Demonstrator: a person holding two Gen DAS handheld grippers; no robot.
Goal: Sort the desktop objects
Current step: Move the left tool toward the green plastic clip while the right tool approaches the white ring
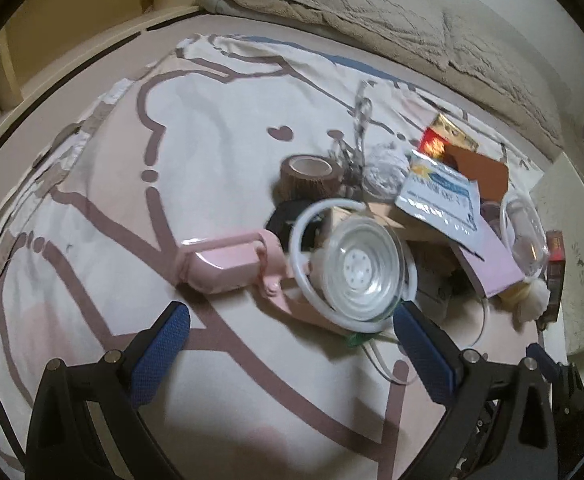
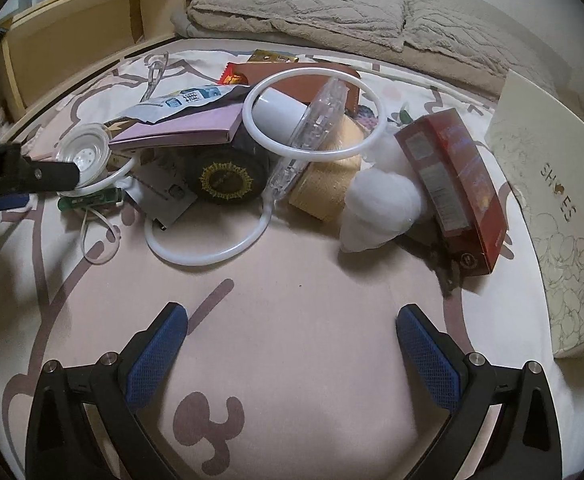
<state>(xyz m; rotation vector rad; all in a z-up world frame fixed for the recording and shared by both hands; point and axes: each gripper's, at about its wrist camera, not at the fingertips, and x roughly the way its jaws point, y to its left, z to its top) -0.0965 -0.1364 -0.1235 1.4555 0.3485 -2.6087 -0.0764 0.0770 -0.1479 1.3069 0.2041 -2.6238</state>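
Heaped on a bed sheet (image 2: 292, 280) printed with brown outlines: a clear round lid (image 1: 358, 266) ringed by white tubing (image 1: 304, 220), a pink folding stand (image 1: 227, 260) just left of it, a brown tape roll (image 1: 310, 174) behind, a foil sachet (image 1: 440, 196) lying on a lilac box (image 1: 488, 256). From the right wrist view, also in the heap: a black round tin (image 2: 223, 178) with a gold emblem, a white cotton wad (image 2: 380, 204), a red carton (image 2: 452, 188) tilted against it, a green pen-like stick (image 2: 87, 200) near the lid. Beige quilt (image 2: 312, 12) folded at the far edge of the bed. White box (image 2: 560, 200) at the right, marked "SHOES".

Left gripper (image 1: 292, 354) spread wide, holding nothing, its right blue finger (image 1: 420, 352) close under the lid and tubing, contact impossible to judge. Right gripper (image 2: 292, 354) likewise spread wide and empty, hovering over bare sheet, well short of the heap. Sachet and carton print too blurred to read.
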